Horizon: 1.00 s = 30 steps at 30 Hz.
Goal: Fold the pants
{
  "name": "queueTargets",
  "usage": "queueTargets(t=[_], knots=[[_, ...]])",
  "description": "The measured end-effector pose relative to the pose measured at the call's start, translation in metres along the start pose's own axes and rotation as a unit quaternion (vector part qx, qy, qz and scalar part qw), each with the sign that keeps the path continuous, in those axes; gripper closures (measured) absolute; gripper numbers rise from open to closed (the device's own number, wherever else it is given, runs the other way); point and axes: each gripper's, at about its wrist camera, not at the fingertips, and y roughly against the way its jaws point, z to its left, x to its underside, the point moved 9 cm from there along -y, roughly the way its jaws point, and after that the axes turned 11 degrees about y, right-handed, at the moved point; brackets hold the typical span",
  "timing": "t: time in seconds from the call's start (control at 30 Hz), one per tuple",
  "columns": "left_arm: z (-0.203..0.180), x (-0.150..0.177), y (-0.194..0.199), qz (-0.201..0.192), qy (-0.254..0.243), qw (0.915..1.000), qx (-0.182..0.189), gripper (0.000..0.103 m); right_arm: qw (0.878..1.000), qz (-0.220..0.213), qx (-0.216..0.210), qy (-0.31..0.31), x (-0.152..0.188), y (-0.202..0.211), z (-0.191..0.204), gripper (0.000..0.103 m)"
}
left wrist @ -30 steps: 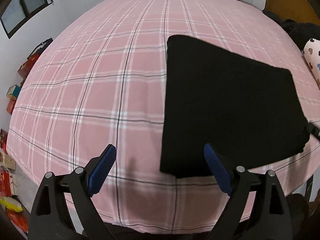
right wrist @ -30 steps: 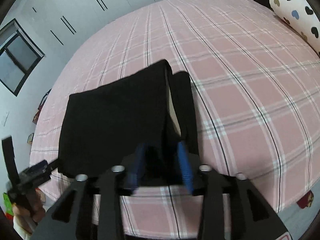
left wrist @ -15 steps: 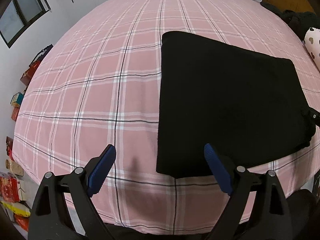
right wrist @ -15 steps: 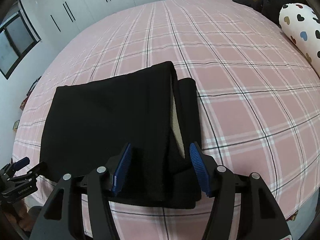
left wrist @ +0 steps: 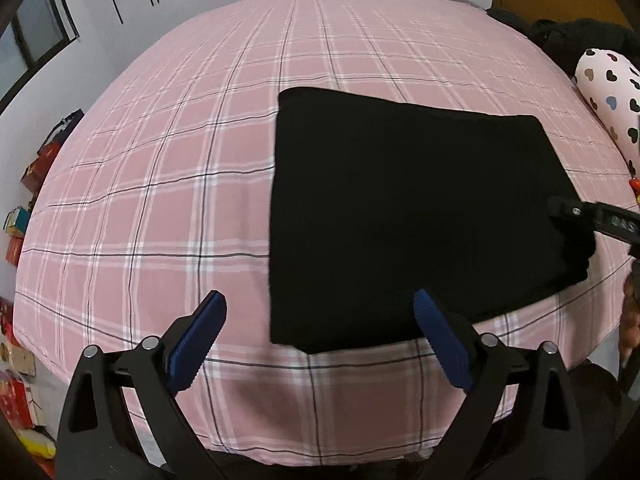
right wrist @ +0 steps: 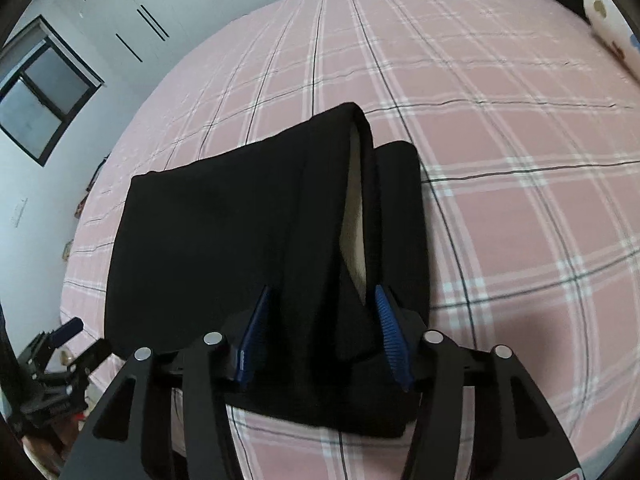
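Matt black cloth, that's the pants (left wrist: pixel 420 208), knit-looking and soft, with a cream fleecy lining (right wrist: pixel 354 216) showing at the open edge. Under them, a smooth pink plaid bedsheet (left wrist: pixel 160 200), woven cotton by the look. Beside the pants, ribbed blue pads (right wrist: pixel 390 336) on matt black plastic fingers, shiny metal rivets (right wrist: pixel 432 337).

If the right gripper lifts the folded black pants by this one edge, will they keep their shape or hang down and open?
The pants look soft and thick, so they would probably sag rather than stay flat. The layers at the edge already gape, showing pale lining, so the fold may open. The right gripper is closing around a thick bunch, so some layers might slip out.
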Motion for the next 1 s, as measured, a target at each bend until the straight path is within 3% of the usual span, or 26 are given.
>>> queueTargets(t=[0.1,0.2,0.3,0.57,0.7,0.87,1.0], knots=[[0.002,0.001,0.002,0.006,0.017,0.9998,0.010,0.010,1.000,-0.008,-0.023,-0.008,-0.009,0.009,0.012,0.067],[0.022,0.001,0.007,0.007,0.047,0.9988,0.014,0.010,0.998,-0.038,-0.056,0.011,-0.031,0.031,0.056,0.068],[0.055,0.000,0.018,0.003,0.080,0.9968,0.006,0.010,0.993,-0.047,-0.103,0.045,-0.054,0.036,0.128,0.068],[0.193,0.013,0.062,-0.027,0.172,0.9831,-0.057,0.010,0.964,-0.010,-0.245,0.100,-0.073,-0.014,0.346,0.070],[0.250,0.030,0.069,-0.024,0.214,0.9729,-0.083,0.010,0.955,0.010,-0.271,0.118,-0.070,-0.042,0.436,0.071],[0.284,0.040,0.071,-0.020,0.243,0.9654,-0.094,0.010,0.960,0.044,-0.254,0.105,-0.054,-0.085,0.474,0.071],[0.284,0.037,0.072,-0.024,0.248,0.9653,-0.077,0.010,0.958,0.016,-0.277,0.077,-0.072,-0.055,0.443,0.071]])
